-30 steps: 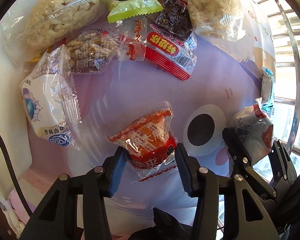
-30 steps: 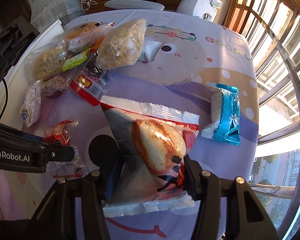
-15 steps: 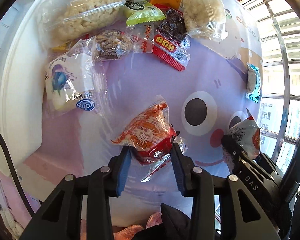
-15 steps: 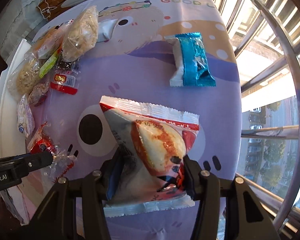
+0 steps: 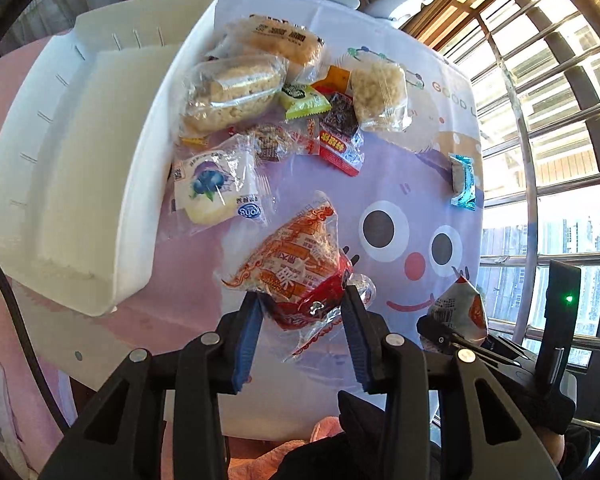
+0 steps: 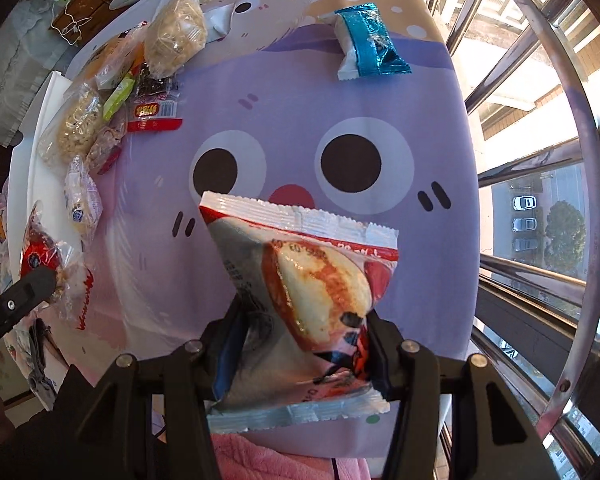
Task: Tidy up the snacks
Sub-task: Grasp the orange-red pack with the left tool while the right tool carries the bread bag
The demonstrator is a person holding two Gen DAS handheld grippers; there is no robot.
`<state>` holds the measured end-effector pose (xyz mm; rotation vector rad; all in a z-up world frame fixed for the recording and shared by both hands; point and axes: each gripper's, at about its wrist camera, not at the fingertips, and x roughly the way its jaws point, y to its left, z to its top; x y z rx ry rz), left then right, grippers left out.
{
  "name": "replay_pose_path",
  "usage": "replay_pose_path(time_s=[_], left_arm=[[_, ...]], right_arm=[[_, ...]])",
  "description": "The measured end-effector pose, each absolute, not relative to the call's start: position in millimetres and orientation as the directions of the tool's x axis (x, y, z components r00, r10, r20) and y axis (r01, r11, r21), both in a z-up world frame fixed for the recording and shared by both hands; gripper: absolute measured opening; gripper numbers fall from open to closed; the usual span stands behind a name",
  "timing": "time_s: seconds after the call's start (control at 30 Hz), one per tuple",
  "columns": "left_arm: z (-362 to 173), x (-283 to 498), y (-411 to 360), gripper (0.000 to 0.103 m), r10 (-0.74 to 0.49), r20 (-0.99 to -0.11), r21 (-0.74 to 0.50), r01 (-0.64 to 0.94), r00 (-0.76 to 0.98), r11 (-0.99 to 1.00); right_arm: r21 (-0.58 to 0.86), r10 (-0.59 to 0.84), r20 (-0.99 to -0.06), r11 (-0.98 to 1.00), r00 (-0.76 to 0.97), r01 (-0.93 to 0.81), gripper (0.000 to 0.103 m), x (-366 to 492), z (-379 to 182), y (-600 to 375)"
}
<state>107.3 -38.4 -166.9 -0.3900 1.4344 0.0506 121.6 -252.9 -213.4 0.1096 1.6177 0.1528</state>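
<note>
My left gripper (image 5: 302, 312) is shut on an orange-and-red snack packet (image 5: 296, 260) and holds it above the purple cartoon tablecloth (image 5: 400, 184). My right gripper (image 6: 300, 344) is shut on a red-edged bread packet (image 6: 312, 288), also lifted above the cloth; that packet shows in the left wrist view (image 5: 462, 312) at lower right. A white tray (image 5: 88, 152) stands at the left. A pile of snack packets (image 5: 276, 100) lies beside its right wall. A blue-wrapped snack (image 5: 462, 182) lies alone near the right edge.
The pile holds rice-puff bars, a blueberry bun (image 5: 214, 190), a green sachet and a red-label packet (image 5: 338, 144). Window bars (image 5: 540, 140) run along the right side of the table. A pink cloth (image 6: 284, 460) hangs at the near edge.
Both grippers have risen and drawn back from the table with their packets, so the white tray and more of the cloth come into view. The left jaws have closed tighter on the orange packet.
</note>
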Motion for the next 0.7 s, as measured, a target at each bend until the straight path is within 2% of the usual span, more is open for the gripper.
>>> replay_pose_path(time_s=[0.4, 0.7], left_arm=[[-117, 81, 14, 0.038, -0.258, -0.922, -0.306, -0.133, 0.289, 0.943], [-98, 71, 70, 0.038, -0.33, -0.893, -0.342, 0.014, 0.305, 0.939]], right_arm=[[0.214, 0.214, -0.977, 0.976, 0.014, 0.043, 0.053, 93, -196, -188], [0.244, 0.232, -0.968, 0.96, 0.1, 0.139, 0.053, 70, -174, -130]])
